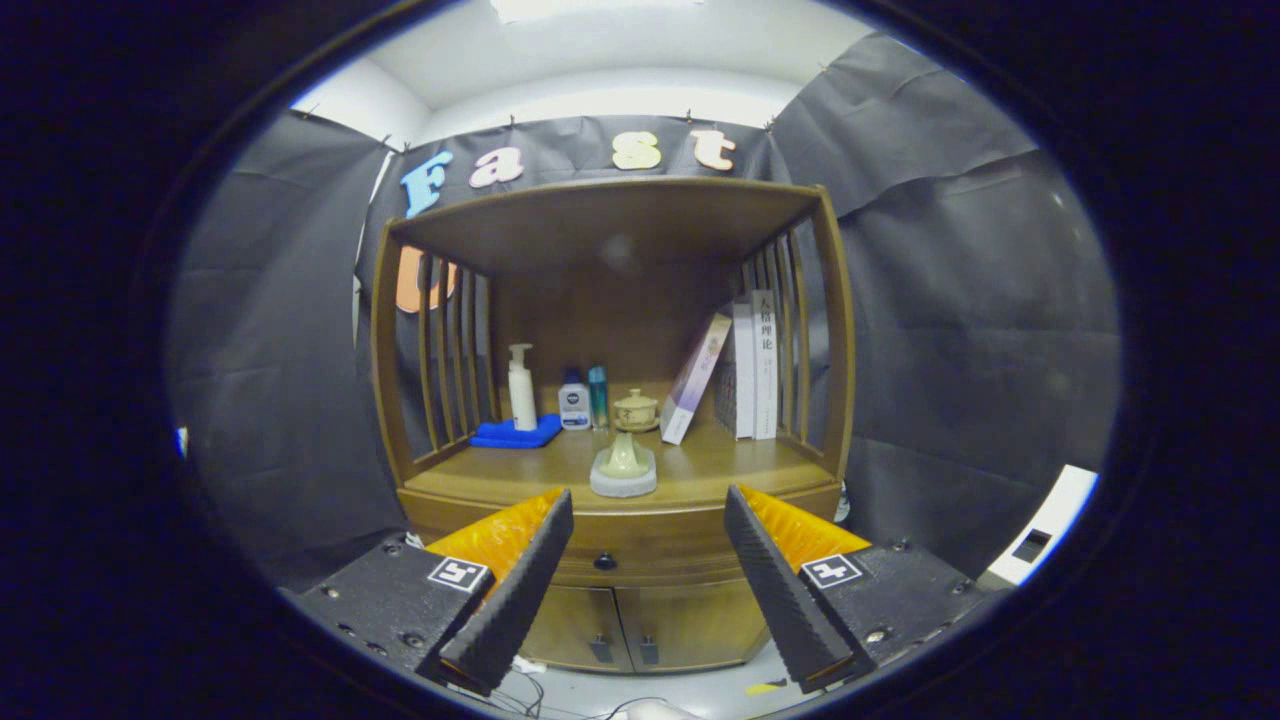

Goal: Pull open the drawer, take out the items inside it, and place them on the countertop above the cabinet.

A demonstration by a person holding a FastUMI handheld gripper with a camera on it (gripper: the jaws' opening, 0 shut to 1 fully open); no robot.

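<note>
A wooden cabinet stands ahead of me, with its countertop under an open shelf frame. Below the countertop's front edge runs the closed drawer, with a small dark knob at its middle. My gripper is open, its two black ribbed fingers spread wide and nothing between them. The fingers hang in the air short of the cabinet, framing the drawer knob. What lies inside the drawer is hidden.
On the countertop stand a pale ceramic piece on a grey base near the front, a pump bottle on a blue cloth, two small bottles, a lidded cup and several books. Two cabinet doors sit below the drawer.
</note>
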